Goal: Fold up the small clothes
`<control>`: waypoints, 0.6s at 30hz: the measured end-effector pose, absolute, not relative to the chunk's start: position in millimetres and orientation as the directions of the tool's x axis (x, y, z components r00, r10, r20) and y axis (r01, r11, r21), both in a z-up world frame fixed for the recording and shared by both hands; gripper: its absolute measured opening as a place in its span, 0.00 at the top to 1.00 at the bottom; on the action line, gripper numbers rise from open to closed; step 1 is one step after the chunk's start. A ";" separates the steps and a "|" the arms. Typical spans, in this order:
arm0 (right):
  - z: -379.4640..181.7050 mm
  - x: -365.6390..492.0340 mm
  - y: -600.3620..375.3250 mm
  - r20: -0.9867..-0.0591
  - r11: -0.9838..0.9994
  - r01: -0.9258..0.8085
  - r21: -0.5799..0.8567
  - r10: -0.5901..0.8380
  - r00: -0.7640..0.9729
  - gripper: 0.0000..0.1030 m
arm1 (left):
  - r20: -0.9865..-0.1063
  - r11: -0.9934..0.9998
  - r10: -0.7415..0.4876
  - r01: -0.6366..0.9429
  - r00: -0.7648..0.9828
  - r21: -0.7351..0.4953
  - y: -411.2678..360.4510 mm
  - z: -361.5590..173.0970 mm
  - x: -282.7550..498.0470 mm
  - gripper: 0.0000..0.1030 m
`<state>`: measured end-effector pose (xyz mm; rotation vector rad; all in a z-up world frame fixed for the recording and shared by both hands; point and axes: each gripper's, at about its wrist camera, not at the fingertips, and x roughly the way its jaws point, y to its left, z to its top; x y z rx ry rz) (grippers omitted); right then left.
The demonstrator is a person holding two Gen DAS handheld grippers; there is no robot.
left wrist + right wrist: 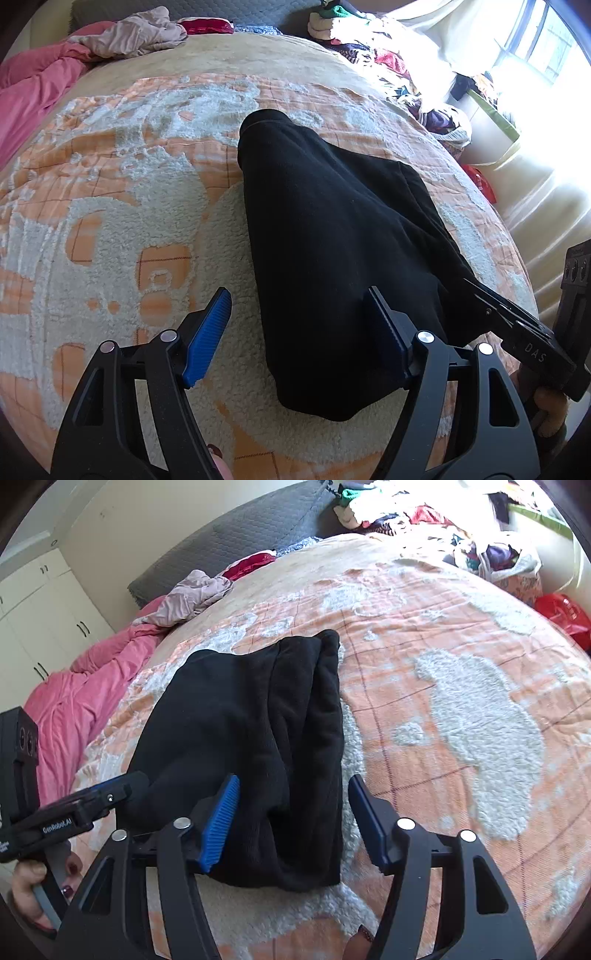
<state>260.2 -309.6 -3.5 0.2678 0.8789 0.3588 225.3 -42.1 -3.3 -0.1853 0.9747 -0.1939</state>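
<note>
A black garment (332,240), folded into a long narrow strip, lies on a bed under an orange-and-white fleece blanket (129,221), its long axis running away from both cameras toward the headboard, its near end just ahead of the two tools. On the left, the left gripper (299,332) stands wide open and holds nothing; one of its fingers (208,332) is over bare blanket and the other at the strip's left near edge. To the right, the right gripper (291,819) is also open and empty, its jaws straddling the strip's right near corner, the closer of the two to the cloth. Legible writing: "DAS" on the right tool's body in the left view, "GenRobot.AI" on the left tool's body in the right view.
</note>
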 end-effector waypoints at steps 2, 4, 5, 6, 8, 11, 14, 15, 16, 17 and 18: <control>-3.4 256.9 -311.1 -0.702 0.912 -0.189 0.365 0.403 0.587 0.34 | -0.800 0.966 -0.248 0.078 0.547 -0.246 -41.0 -2.8 224.4 0.36; -2.7 254.6 -310.5 -0.708 0.920 -0.183 0.347 0.385 0.592 0.32 | -0.798 0.965 -0.250 0.077 0.548 -0.250 -40.1 -1.5 223.2 0.36; -2.3 252.3 -311.2 -0.708 0.922 -0.182 0.341 0.379 0.596 0.31 | -0.797 0.965 -0.251 0.078 0.549 -0.251 -39.9 -0.7 222.2 0.36; -1.2 250.5 -311.1 -0.708 0.925 -0.182 0.334 0.374 0.600 0.29 | -0.796 0.965 -0.252 0.079 0.550 -0.251 -40.0 -0.1 221.3 0.36; 0.0 248.1 -311.2 -0.709 0.927 -0.181 0.330 0.370 0.600 0.26 | -0.796 0.964 -0.253 0.078 0.550 -0.252 -39.4 0.1 220.1 0.36; 2.0 243.5 -311.8 -0.712 0.932 -0.177 0.317 0.357 0.605 0.25 | -0.795 0.963 -0.256 0.075 0.550 -0.259 -37.7 1.1 218.4 0.36; 4.7 240.0 -312.1 -0.710 0.937 -0.173 0.304 0.344 0.615 0.21 | -0.794 0.963 -0.256 0.076 0.552 -0.258 -37.1 2.8 215.4 0.36; 5.8 239.0 -311.9 -0.709 0.938 -0.172 0.302 0.341 0.617 0.20 | -0.793 0.963 -0.257 0.075 0.552 -0.259 -36.5 3.2 215.0 0.36; 7.0 237.8 -312.1 -0.707 0.939 -0.169 0.299 0.337 0.621 0.20 | -0.793 0.963 -0.257 0.074 0.552 -0.260 -36.1 3.7 214.4 0.36; 8.3 236.6 -312.3 -0.706 0.940 -0.169 0.295 0.334 0.625 0.19 | -0.793 0.963 -0.255 0.072 0.553 -0.260 -35.8 4.3 213.6 0.35; 9.9 235.5 -312.7 -0.705 0.942 -0.167 0.291 0.329 0.629 0.17 | -0.794 0.964 -0.250 0.069 0.554 -0.256 -35.3 5.0 212.5 0.33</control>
